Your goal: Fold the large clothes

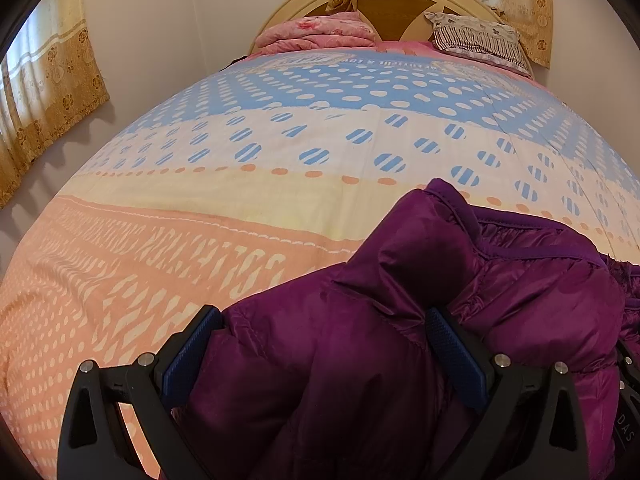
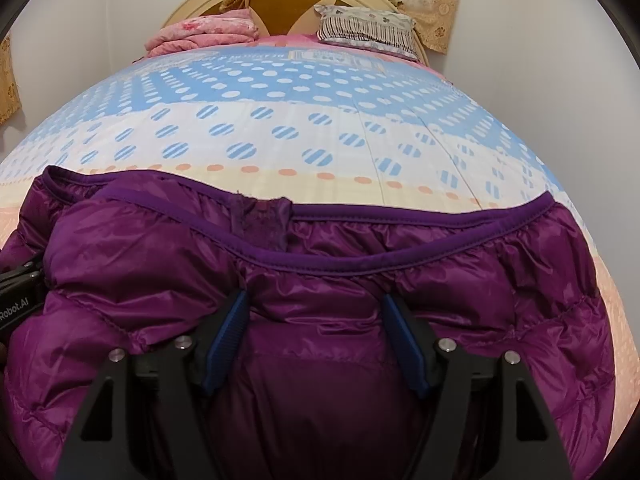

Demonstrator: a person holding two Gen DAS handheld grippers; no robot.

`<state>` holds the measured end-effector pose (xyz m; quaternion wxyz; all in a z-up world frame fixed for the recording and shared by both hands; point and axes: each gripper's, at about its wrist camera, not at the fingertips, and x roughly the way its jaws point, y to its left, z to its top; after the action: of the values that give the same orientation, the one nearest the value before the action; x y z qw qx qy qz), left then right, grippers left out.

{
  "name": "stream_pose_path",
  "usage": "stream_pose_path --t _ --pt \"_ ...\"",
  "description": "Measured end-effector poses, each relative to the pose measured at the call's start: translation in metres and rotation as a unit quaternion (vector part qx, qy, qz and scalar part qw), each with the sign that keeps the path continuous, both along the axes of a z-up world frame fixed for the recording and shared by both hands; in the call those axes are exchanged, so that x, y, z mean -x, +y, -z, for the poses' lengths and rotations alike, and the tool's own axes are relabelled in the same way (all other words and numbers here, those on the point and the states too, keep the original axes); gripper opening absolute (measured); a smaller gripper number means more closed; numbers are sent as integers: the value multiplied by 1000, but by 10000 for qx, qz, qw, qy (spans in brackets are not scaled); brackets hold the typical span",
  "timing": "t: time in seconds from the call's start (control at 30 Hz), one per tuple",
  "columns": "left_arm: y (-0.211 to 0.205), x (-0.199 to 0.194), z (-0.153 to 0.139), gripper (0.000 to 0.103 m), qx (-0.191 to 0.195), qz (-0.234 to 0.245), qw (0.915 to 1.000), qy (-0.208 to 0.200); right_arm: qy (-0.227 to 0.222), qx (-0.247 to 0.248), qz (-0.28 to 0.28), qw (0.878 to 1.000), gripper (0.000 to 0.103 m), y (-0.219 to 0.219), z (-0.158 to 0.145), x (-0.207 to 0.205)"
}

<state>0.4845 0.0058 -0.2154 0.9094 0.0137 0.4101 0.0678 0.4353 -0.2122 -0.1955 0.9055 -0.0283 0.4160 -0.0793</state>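
A big, shiny purple puffy jacket (image 2: 320, 320) lies bunched up at the near end of a bed with a spotty blue, cream and peach cover (image 1: 280, 140). It is not folded yet. It sits in a soft heap, with its stretchy purple edge running across the top in the right wrist view. I think the job is only just starting, or a first fold is under way. The jacket has yet to be laid flat, folded over and made neat.

The left hand-held gripper (image 1: 324, 344) has its two blue fingers (image 1: 456, 356) set wide apart, with a thick bunch of jacket between them. The cloth fills the gap and touches both fingers, so it seems to be held, but loosely. The right hand-held gripper (image 2: 316, 336) looks much the same: fingers apart, puffy cloth in between. I cannot tell how hard either one squeezes.

The peach part of the bed cover has big white letters, too stretched to read. The left gripper, seen at the edge of the right view, says "Robot.AI". The right gripper, at the edge of the left view, shows "DAS".
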Motion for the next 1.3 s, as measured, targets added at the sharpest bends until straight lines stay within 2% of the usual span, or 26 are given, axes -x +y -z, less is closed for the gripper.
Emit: stream_pose_path --t 0.2,0.27,0.3,0.37,0.43,0.5,0.63,0.73,0.77,0.8,0.87,0.9,0.93,1.0,1.1,1.17,1.2,1.3 --pt "9 7 -9 102 64 13 9996 264 169 -57 -90 9998 73 -1 -4 -1" --pt "27 32 -27 102 376 -5 9993 69 210 -241 -101 9994 73 -7 -16 12" --pt "39 52 -36 102 569 54 9983 -108 50 -372 -43 9993 73 -9 -25 27" --pt "61 90 -45 102 685 -24 9971 -342 -184 -420 -111 9989 79 -7 -37 60" --pt "77 116 -41 102 773 -129 9961 -393 -327 -334 -117 9988 85 -1 -38 89" --pt "88 134 -25 102 881 -301 9954 -216 -213 -179 -172 9995 85 7 -23 106" --pt "83 145 2 102 984 -221 9948 104 -325 190 -224 9990 86 22 -5 113" --pt "75 152 5 101 1024 -128 9947 17 -236 306 -249 9989 88 25 2 108" --pt "72 153 4 95 994 -64 9950 -17 -220 300 -254 9990 88 25 1 107" --pt "71 154 4 83 1039 24 9946 -18 -212 284 -257 9990 89 24 1 107" --pt "69 156 3 75 1153 115 9933 -13 -195 272 -265 9991 89 23 -1 109" --pt "67 158 2 66 1180 193 9928 -26 -184 265 -279 9991 89 24 -6 114" --pt "66 160 0 62 1215 269 9922 -38 -171 165 -274 9993 89 22 -12 120" --pt "65 164 -2 41 1269 381 9911 -89 -330 -2 -258 9991 89 24 -27 145" --pt "66 169 -5 26 1290 481 9902 -213 -435 254 -353 9981 93 34 -28 181" --pt "62 173 -7 20 1290 541 9899 -251 -31 203 -438 9988 93 36 -5 185" --pt "61 175 -9 15 1288 573 9897 -265 -29 189 -434 9989 93 36 5 187" --pt "61 178 -14 11 1221 611 9901 -324 -104 339 -425 9985 96 40 11 187"
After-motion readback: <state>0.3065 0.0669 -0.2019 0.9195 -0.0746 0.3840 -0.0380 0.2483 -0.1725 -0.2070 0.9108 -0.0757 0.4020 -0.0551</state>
